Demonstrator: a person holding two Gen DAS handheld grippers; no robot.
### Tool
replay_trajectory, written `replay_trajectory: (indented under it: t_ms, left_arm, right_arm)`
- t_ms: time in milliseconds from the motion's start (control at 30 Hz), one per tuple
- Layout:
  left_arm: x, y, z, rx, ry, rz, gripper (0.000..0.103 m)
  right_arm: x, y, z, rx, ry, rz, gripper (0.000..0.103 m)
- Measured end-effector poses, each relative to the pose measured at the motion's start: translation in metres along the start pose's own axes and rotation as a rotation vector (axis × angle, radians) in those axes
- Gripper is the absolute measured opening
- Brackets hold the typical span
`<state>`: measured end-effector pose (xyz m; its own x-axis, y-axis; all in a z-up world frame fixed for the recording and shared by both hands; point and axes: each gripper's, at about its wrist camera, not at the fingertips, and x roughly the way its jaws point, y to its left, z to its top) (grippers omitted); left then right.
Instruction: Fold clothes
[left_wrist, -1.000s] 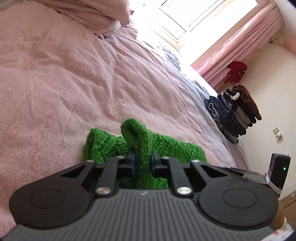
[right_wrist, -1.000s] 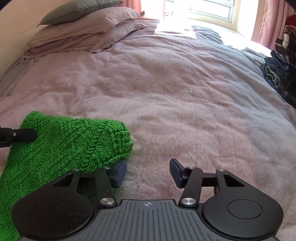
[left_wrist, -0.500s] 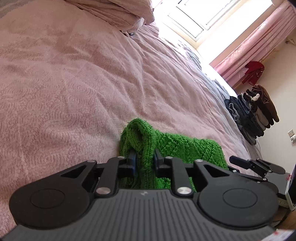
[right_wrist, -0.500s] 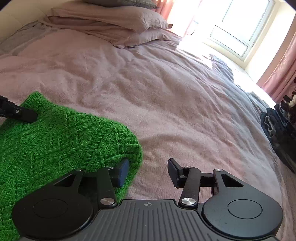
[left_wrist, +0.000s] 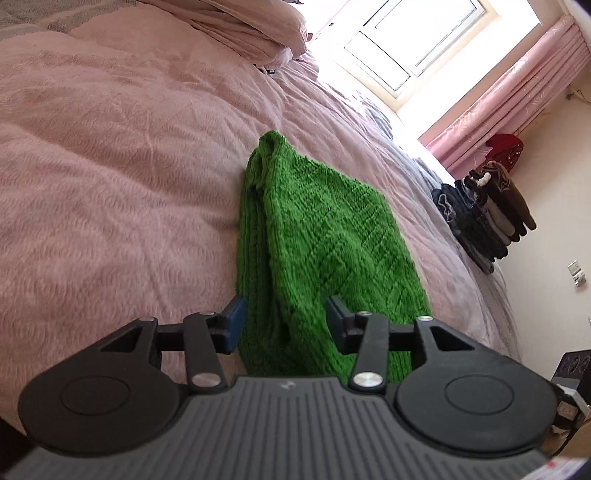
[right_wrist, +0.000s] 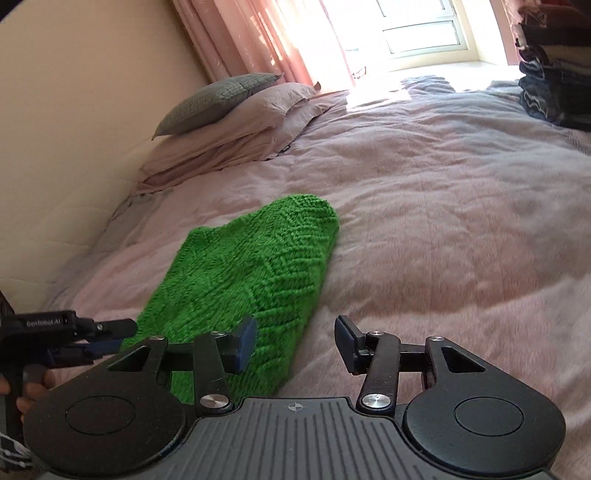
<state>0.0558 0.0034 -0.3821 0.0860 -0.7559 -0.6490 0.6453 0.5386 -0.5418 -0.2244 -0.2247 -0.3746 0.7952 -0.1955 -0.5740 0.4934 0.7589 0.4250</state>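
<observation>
The green knitted garment (left_wrist: 325, 251) lies folded on the pink bedspread (left_wrist: 110, 177), a flat oblong with one thicker rolled edge along its side facing the pillows (right_wrist: 236, 122). My left gripper (left_wrist: 283, 321) hangs at the near end of the garment, fingers (left_wrist: 234, 325) spread with the rolled edge between them; whether they touch the knit I cannot tell. My right gripper (right_wrist: 295, 341) hangs just beyond the garment's near corner, fingers (right_wrist: 245, 341) spread, the inner one over the knit, the outer one over bare bedspread. Seen from the right wrist, my left gripper (right_wrist: 114, 334) points at the garment's edge. Beyond the garment, a stack of dark folded clothes (left_wrist: 484, 218) sits at the bed's far edge, near the pink curtains (left_wrist: 517, 92).
</observation>
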Motion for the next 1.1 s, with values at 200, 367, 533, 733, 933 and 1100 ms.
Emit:
replay_trajectory:
  t_ms: [200,367,533,733,933,1100]
  left_arm:
    - [0.001,-0.009,-0.014,0.006,0.001,0.004,0.030]
    - [-0.011,-0.013,-0.020,0.033,-0.085,0.028,0.004]
    - [0.001,-0.009,-0.038,0.133,-0.111,0.141,0.007]
    - [-0.013,-0.001,-0.046,0.011,-0.142,0.126,0.023]
    - [-0.042,0.023,-0.070,-0.332,-0.105,-0.096,0.051]
    - [-0.026,0.039,-0.091,-0.490,-0.120,-0.154,0.057]
  right_arm:
    - [0.002,0.010,-0.010,0.018,0.020,0.032,0.024]
    - [0.006,0.019,-0.015,0.000,0.026,0.044,0.019]
    - [0.027,0.030,-0.023,-0.123,0.086,-0.013,0.019]
    - [0.029,0.026,-0.027,-0.114,0.092,-0.033,0.020]
    - [0.004,-0.004,-0.031,0.090,0.081,0.011,0.034]
    - [-0.013,-0.022,-0.041,0.167,0.092,-0.012,0.035]
